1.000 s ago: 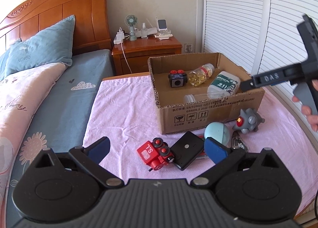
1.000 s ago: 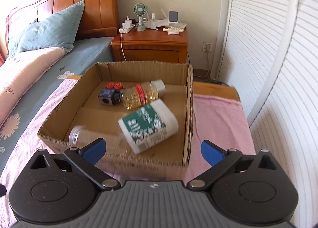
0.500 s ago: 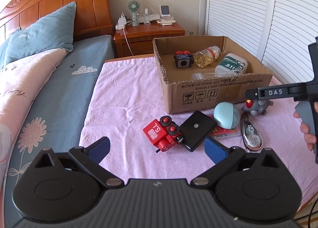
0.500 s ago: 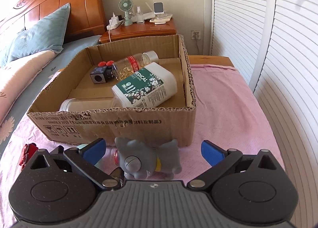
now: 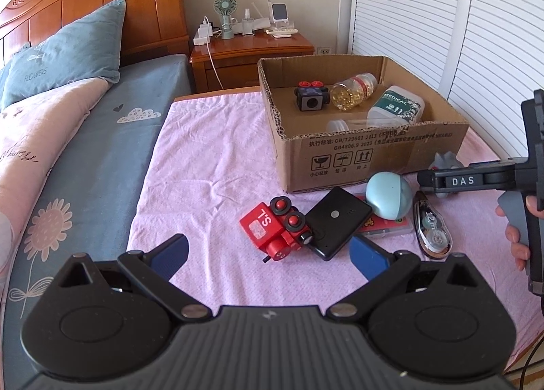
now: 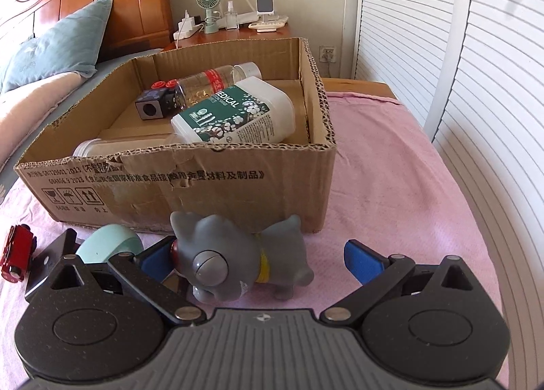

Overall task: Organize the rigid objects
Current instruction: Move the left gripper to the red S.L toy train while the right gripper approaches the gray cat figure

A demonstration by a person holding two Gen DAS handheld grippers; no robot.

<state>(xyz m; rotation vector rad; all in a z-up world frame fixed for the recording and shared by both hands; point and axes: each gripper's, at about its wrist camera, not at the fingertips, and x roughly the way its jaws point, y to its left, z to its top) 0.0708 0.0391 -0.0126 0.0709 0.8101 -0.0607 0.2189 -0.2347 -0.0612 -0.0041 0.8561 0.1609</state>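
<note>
A cardboard box (image 5: 374,159) (image 6: 190,193) stands on the pink cloth and holds a black cube toy (image 5: 311,98), a capsule bottle (image 5: 353,91), a white-green bottle (image 6: 234,114) and a clear tube (image 6: 129,145). In front of it lie a red toy train (image 5: 275,232), a black flat device (image 5: 336,222), a pale blue egg (image 5: 389,194), a tape dispenser (image 5: 431,228) and a grey toy animal (image 6: 234,254). My left gripper (image 5: 268,254) is open, just short of the train. My right gripper (image 6: 261,259) is open around the grey toy.
A bed with a blue pillow (image 5: 64,50) and a wooden headboard lies to the left. A nightstand (image 5: 251,50) with a fan and chargers stands behind the box. White louvred doors (image 5: 459,16) run along the right. A red flat pack (image 5: 387,223) lies under the egg.
My right gripper has drawn back from over the box and come down to the grey toy, now between its fingers. My left gripper has drawn back a little from the train.
</note>
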